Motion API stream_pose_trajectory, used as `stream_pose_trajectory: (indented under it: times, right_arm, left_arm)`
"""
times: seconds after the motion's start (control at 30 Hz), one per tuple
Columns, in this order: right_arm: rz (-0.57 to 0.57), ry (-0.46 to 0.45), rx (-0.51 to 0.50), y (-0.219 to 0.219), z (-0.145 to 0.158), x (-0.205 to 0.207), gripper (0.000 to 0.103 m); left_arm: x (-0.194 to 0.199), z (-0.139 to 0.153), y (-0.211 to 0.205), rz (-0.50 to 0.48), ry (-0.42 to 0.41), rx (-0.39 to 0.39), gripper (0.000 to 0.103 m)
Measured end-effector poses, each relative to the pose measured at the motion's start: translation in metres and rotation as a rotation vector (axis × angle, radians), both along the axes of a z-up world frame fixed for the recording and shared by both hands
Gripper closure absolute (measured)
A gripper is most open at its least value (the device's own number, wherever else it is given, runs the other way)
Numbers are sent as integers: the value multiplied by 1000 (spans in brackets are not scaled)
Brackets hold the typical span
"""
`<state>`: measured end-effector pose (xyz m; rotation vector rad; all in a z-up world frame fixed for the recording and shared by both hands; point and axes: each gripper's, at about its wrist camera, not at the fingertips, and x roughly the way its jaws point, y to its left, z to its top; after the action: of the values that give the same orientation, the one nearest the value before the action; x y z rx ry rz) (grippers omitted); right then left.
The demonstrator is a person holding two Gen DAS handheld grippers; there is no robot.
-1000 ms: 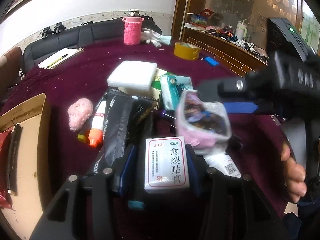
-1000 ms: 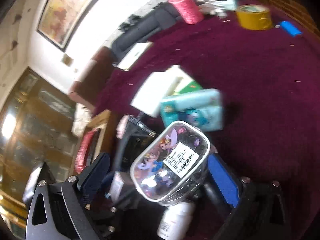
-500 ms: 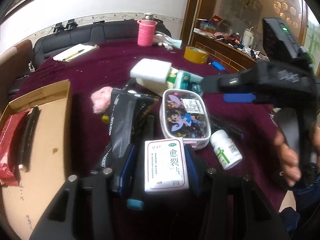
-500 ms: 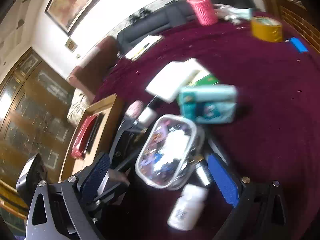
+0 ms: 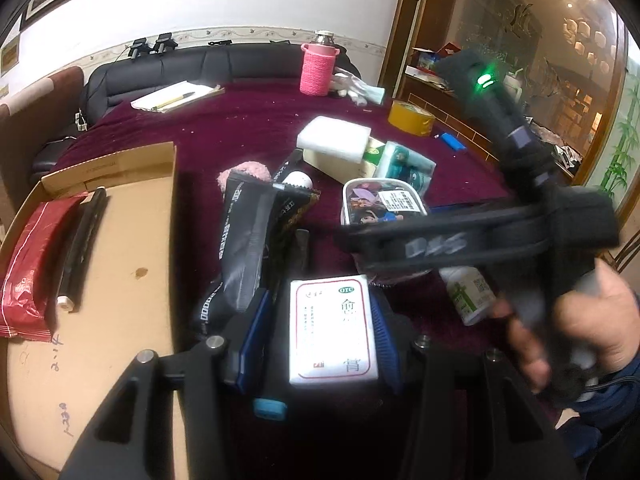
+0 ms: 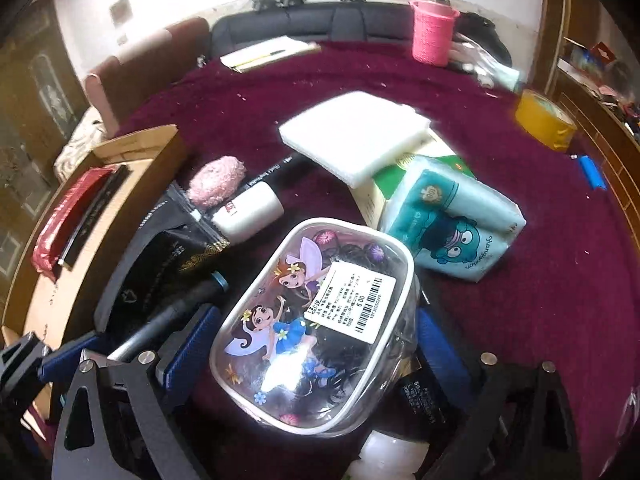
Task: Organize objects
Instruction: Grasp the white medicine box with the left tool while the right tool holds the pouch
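1. The left gripper [image 5: 332,324] has its blue-padded fingers [image 5: 254,336] pinching a flat white cardboard medicine box with red-framed print [image 5: 334,330], held just above the maroon velvet-covered tabletop [image 5: 240,120].
2. The right gripper [image 6: 316,344] has its blue ribbed fingers [image 6: 442,354] spread either side of a clear soft plastic pouch with cartoon fairies and a barcode sticker [image 6: 316,332]; I cannot tell whether the pads touch its walls. The pouch lies in the middle of the clutter, full of dark hair ties.
3. To the left, a shallow brown cardboard box lid [image 5: 120,264] sits at the tabletop's edge. It carries a glossy red foil packet [image 5: 28,264] and a slim black stick [image 5: 80,252] along its far left side, with bare cardboard over the rest.
4. Between lid and pouch lie a crinkled black zip bag with gold print [image 6: 168,256], a white tube [image 6: 248,210] and a fuzzy pink puff [image 6: 216,180], all packed close.
5. Behind the pouch, a square white foam slab [image 6: 356,136] rests on a green-and-cream carton [image 6: 400,176], and a soft teal tissue pack [image 6: 452,224] leans beside it.
6. Open velvet spreads to the right and far side, reaching a yellow tape roll [image 6: 544,120], a small blue lighter [image 6: 592,172] and a pink knitted bottle sleeve [image 6: 432,32].
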<state>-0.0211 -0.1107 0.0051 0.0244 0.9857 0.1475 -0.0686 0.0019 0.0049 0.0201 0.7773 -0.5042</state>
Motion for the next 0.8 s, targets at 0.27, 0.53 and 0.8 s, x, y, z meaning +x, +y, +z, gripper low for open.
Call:
stream_pose_trajectory:
  times: [0.27, 0.53, 0.8]
  right_arm:
    - [-10, -89, 159, -37, 27, -24, 5]
    - [1, -143, 261, -54, 42, -37, 5]
    - [5, -153, 318, -62, 42, -45, 5]
  left_arm:
    - [0, 9, 11, -20, -6, -104, 60]
    - [1, 13, 3, -30, 7, -89, 66]
    - [-26, 6, -20, -91, -18, 85, 63]
